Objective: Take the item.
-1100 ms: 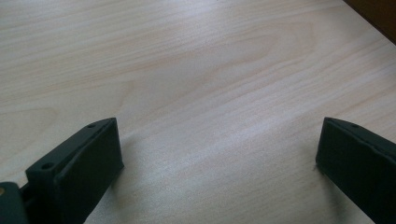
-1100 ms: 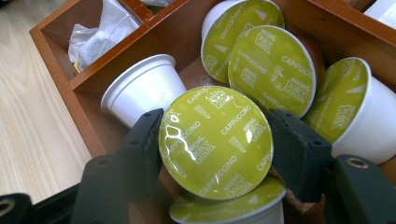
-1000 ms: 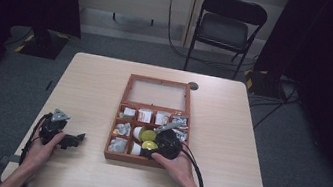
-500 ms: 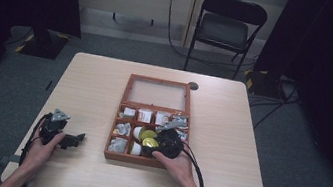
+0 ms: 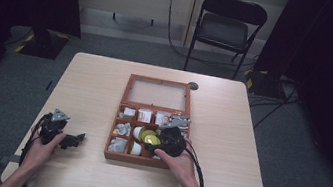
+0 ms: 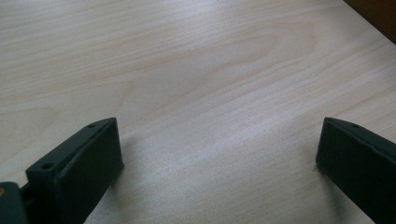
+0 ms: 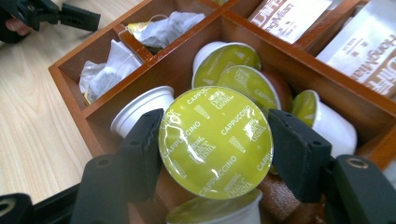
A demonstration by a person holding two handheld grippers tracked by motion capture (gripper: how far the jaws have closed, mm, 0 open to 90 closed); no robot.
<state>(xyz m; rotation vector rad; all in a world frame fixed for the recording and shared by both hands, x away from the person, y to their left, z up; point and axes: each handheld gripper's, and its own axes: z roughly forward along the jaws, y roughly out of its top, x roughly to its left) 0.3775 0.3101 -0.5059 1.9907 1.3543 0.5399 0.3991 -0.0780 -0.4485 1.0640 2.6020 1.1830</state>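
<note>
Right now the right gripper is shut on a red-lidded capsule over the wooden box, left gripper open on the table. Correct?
Not quite: the capsule lid is yellow-green, not red, marked cappuccino, as the right gripper view shows. The rest holds: right gripper shut on it over the wooden box, left gripper open on the table.

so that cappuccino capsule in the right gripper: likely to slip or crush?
Probably light: a small plastic cup with a foil lid. The right gripper pinches the capsule at its round rim, so it could pivot or slip. The glossy lid looks thin, likely dents; the wall may flex if squeezed harder.
</note>
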